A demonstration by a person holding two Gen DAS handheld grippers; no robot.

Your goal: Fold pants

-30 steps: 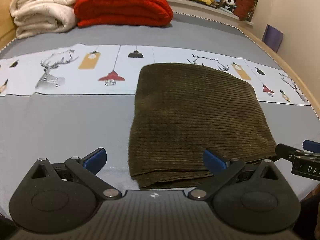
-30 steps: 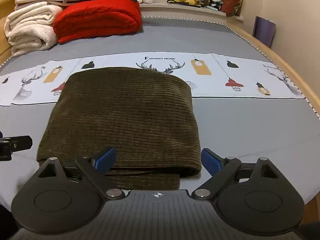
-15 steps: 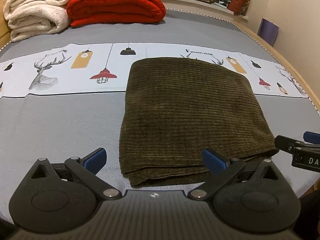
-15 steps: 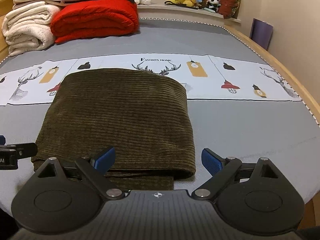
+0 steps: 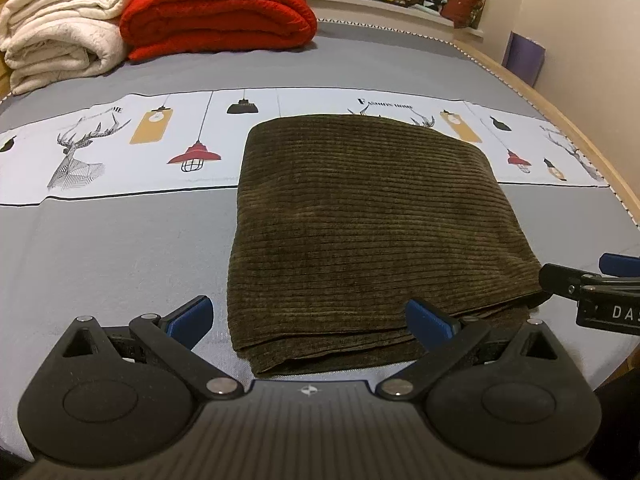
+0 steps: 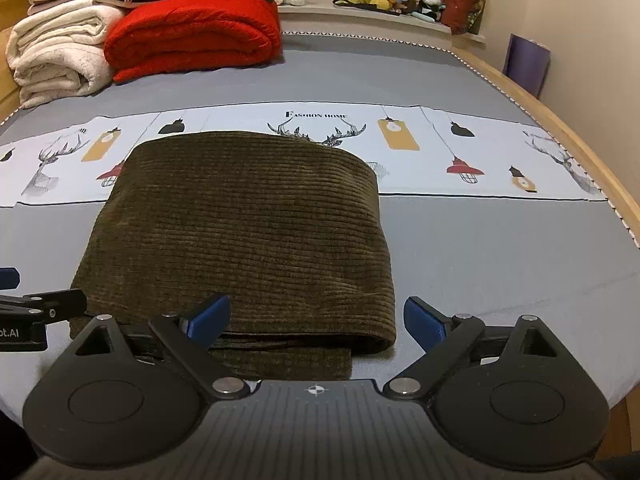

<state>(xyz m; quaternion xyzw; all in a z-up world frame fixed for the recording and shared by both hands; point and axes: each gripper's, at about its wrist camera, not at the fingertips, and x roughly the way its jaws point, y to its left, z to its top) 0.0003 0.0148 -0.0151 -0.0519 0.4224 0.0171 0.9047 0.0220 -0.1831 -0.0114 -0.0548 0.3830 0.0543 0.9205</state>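
Folded olive-brown corduroy pants [image 5: 368,220] on grey bed [image 5: 100,248], near its front edge.
Long axis runs front edge to printed white band [image 5: 120,148]; rounded fold faces far, layered ends near. Left gripper [image 5: 308,316] and right gripper [image 6: 316,316] both spread wide, holding nothing, just before the near ends.

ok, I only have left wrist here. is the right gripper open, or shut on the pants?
Observer: Open. The right gripper has its jaws spread, nothing pinched.
Operator: where is it against the pants?
Observer: At the near right corner of the pants: left finger in front of the cloth, right finger over bare grey sheet.
Operator: near edge tidy there?
Observer: Not quite. A lower layer pokes out under the top fold and stops short of the right corner.
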